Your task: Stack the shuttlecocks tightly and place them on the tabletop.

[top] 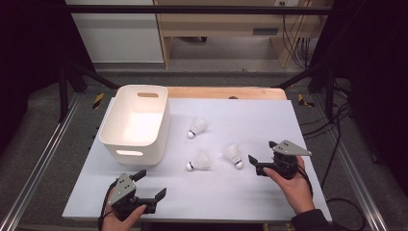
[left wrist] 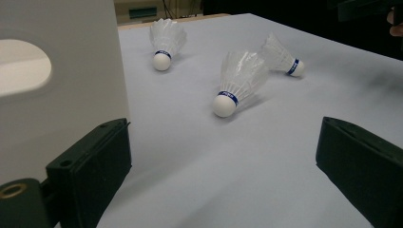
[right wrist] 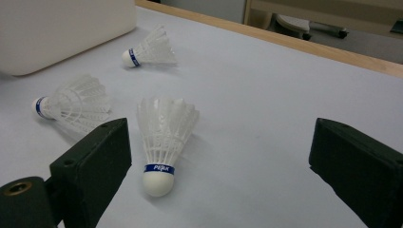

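Three white shuttlecocks with blue bands lie on the white table top (top: 250,192): a far one (top: 197,128), a middle one (top: 199,161) and a right one (top: 233,156). My right gripper (top: 261,157) stands open just right of the right shuttlecock (right wrist: 163,142), which lies between its jaws nearer the left one, cork toward the camera. My left gripper (top: 151,184) is open near the front edge, below the white bin (top: 135,123). Its view faces the middle shuttlecock (left wrist: 236,80), with the far one (left wrist: 166,42) and the right one (left wrist: 281,56) beyond.
The white bin with handle cut-outs stands at the table's left, its wall (left wrist: 57,80) close to my left gripper's left jaw. A wooden strip (top: 226,92) runs along the far edge. Black frame bars and cables surround the table.
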Demonstrator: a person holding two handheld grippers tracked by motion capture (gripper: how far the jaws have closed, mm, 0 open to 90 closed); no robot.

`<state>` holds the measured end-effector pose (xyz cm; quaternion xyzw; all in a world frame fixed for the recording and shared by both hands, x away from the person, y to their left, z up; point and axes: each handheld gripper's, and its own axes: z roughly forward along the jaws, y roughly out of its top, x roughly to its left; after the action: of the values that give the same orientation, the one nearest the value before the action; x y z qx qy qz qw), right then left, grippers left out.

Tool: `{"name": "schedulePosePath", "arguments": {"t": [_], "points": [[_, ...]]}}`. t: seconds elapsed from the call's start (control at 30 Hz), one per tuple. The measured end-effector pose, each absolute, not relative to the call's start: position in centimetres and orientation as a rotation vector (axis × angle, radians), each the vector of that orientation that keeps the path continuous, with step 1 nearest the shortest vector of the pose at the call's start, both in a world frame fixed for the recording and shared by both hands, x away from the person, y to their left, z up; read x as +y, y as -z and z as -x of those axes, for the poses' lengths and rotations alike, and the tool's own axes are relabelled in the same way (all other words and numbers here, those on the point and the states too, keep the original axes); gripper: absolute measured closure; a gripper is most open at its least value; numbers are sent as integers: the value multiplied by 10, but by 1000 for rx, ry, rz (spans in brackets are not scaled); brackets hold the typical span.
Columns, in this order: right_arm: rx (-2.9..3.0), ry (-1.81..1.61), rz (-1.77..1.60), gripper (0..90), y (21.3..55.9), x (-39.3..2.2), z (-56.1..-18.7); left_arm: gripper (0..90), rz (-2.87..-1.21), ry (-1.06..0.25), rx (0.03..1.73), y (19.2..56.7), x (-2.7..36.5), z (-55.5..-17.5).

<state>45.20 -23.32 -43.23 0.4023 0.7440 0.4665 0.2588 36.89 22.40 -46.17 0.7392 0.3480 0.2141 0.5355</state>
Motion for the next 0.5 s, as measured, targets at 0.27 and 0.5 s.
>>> {"name": "schedulePosePath", "arguments": {"t": [0.27,0.5], "points": [[2099,-1246,-1034,73,425,-216,-463,35,-1727,-503,842,463,226,-370],[2155,-1226,-985,72,419,-201,-471,35,-1714,-511,862,463,229,-371]]}}
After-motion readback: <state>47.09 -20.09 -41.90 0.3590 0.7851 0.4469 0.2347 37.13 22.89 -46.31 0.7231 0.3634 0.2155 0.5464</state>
